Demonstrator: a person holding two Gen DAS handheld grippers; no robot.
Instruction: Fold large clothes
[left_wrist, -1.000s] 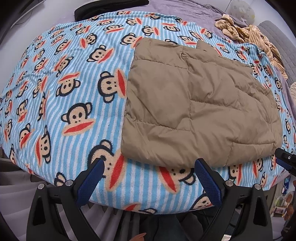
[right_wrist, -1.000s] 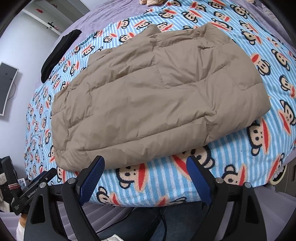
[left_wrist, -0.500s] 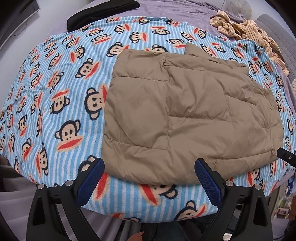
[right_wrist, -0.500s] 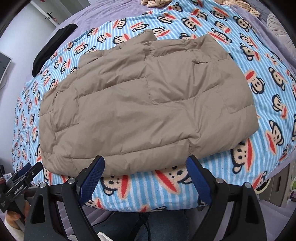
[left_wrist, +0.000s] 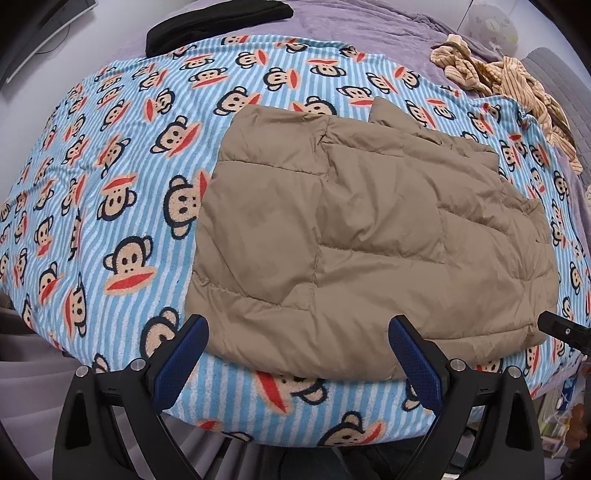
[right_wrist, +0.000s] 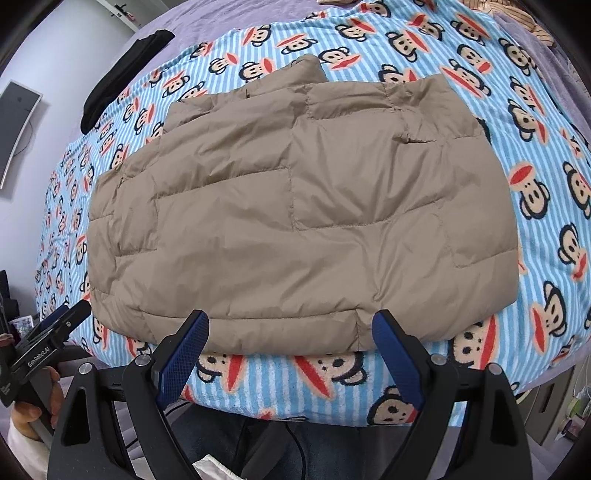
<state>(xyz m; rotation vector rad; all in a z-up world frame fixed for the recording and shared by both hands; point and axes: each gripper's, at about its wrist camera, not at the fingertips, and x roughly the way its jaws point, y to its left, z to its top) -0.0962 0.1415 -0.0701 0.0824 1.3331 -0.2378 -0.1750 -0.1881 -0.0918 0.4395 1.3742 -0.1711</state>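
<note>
Two grippers hover at the near edge of a bed, each with its jaws spread wide and holding nothing. Seen from the left wrist, the left gripper (left_wrist: 297, 356) has the blue striped monkey-print blanket (left_wrist: 110, 206) stretching away beyond its left jaw, and a folded black garment (left_wrist: 218, 22) lies far ahead of that jaw on the purple bedsheet (left_wrist: 369, 22). Straight ahead of the gap between these jaws lies the tan quilted jacket (left_wrist: 369, 236), folded into a flat, roughly rectangular bundle on the blanket; its near hem sits just ahead of both blue fingertips (left_wrist: 184, 354) and does not touch them. Far ahead of the right jaw, a crumpled tan striped garment (left_wrist: 517, 85) rests at the blanket's far corner. Beyond the right jaw, a black tip of the right gripper (left_wrist: 561, 328) pokes in by the jacket's near right corner. From the right wrist, the left gripper (right_wrist: 51, 343) shows off to the left of the left jaw, held in a hand (right_wrist: 33, 402). The right gripper (right_wrist: 291, 354) has the jacket (right_wrist: 295, 206) lying directly ahead, its near hem just beyond the fingertips (right_wrist: 184, 354), apart from them. Monkey-print blanket (right_wrist: 546, 192) spreads beyond the right jaw.
</note>
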